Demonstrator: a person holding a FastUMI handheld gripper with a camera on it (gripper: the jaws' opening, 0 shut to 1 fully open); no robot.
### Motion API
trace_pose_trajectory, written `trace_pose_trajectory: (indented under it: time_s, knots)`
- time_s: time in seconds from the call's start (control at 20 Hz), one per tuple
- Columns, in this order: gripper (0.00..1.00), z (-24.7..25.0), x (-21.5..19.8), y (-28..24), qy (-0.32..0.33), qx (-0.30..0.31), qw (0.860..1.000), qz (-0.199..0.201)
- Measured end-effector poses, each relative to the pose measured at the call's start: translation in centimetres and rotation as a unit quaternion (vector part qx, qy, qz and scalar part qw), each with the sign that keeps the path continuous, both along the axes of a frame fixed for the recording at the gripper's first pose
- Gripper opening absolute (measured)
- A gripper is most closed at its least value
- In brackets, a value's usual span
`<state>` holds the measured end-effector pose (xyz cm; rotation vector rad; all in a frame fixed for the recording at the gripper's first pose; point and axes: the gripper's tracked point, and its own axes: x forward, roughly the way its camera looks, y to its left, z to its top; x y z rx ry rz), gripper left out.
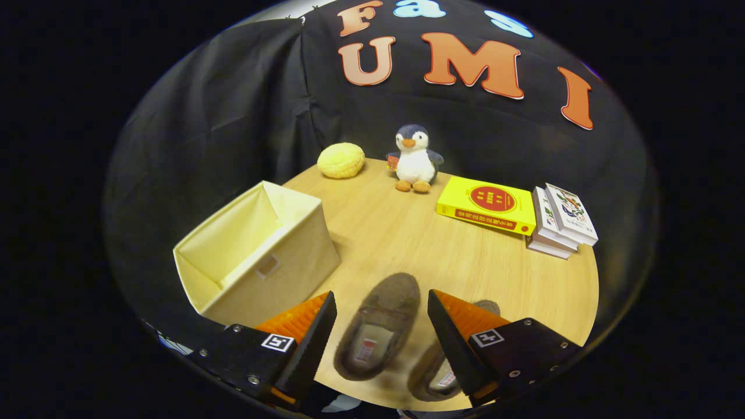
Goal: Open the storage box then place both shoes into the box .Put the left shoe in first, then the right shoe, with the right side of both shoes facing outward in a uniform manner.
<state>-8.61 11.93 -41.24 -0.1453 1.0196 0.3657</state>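
Gripper (381, 320) spread wide, nothing pinched, hanging above table (407, 244). 2 slippers below: left shoe (378, 326) lies between the fingers, toe toward 12 o'clock; right shoe (436, 372) just beside it at 4 o'clock, partly hidden under 1 finger. Box (256, 256) w/ open top at 10 o'clock from shoes, apart from them. Further off: bun (341, 160) at 11, penguin (414, 158) at 12, yellow book (488, 205) and stacked books (561, 221) at 1–2 o'clock.

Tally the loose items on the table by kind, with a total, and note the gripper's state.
Slippers: 2
Storage box: 1
Books: 3
Plush penguin: 1
Yellow bun-shaped toy: 1
Total: 8
Gripper open above one slipper.
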Motion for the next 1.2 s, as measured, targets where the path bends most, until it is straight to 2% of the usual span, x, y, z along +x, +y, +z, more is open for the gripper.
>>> trace_pose_trajectory:
  time_s: [0.25,0.45,0.65,0.75,0.8,0.95,1.2]
  knots:
    - [0.89,-5.1,-3.7,-4.4,0.044,-0.033,0.998,0.005]
    - [0.81,-8.4,-5.0,-3.8,0.081,-0.015,0.997,-0.003]
    - [0.72,-10.9,-4.2,-3.2,0.087,-0.02,0.996,-0.018]
    - [0.62,-12.2,-3.9,-2.5,0.094,-0.015,0.995,-0.027]
    - [0.53,-12.5,-3.6,-2.0,0.094,-0.009,0.995,-0.034]
    - [0.36,-12.5,-3.0,-1.6,0.086,-0.013,0.994,-0.06]
    - [0.09,-12.5,-2.7,-1.8,0.104,-0.005,0.987,-0.126]
